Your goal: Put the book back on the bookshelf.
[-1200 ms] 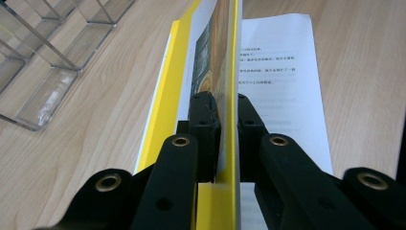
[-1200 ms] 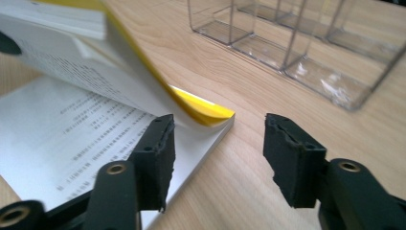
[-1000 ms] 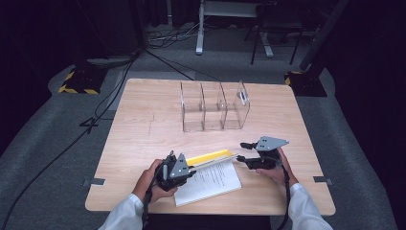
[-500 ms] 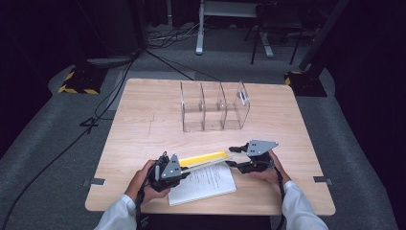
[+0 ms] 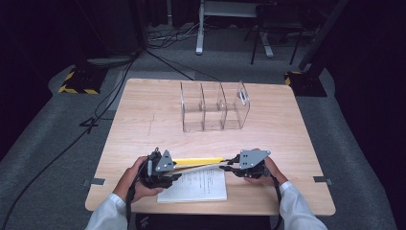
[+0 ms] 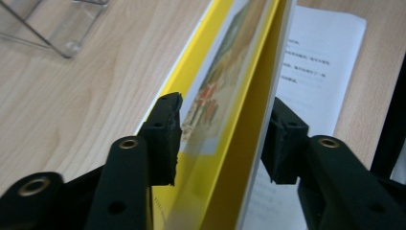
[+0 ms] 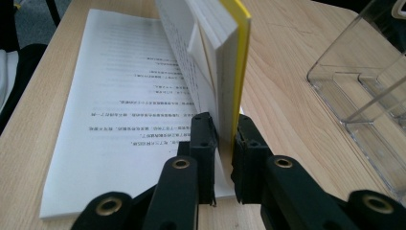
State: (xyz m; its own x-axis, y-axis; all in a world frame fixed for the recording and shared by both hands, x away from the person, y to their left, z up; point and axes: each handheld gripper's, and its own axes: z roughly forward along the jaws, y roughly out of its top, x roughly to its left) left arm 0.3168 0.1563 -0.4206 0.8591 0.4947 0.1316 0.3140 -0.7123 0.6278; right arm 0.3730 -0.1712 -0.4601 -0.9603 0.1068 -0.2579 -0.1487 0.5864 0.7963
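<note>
I have the yellow book stood up on edge over the near part of the desk, held between both tools. The right hand-held gripper is clenched on the book's end, pads pressing the yellow cover and page block; its jaws have just been closing onto it. The left hand-held gripper has just been opening: its jaws stand either side of the other end with a visible gap, so it is released, the book between them but not pinched.

Step in hand, as I judge it: a handover of the grip, right side taking the book while the left lets go. In the high view the book runs from 9 to 3 o'clock between the left hand-held gripper and the right hand-held gripper.

Next move, I reckon: draw the left tool clear, then carry the book toward 12 o'clock and lower it upright into a slot of the clear acrylic divider rack. With one-ended grip the book may sag or fan open; some pages already splay loose in the right gripper view.

Around: a white printed sheaf lies flat at 6 o'clock, under and just beside the book. The rack looks empty. Nothing else on the desk lies between book and rack.
</note>
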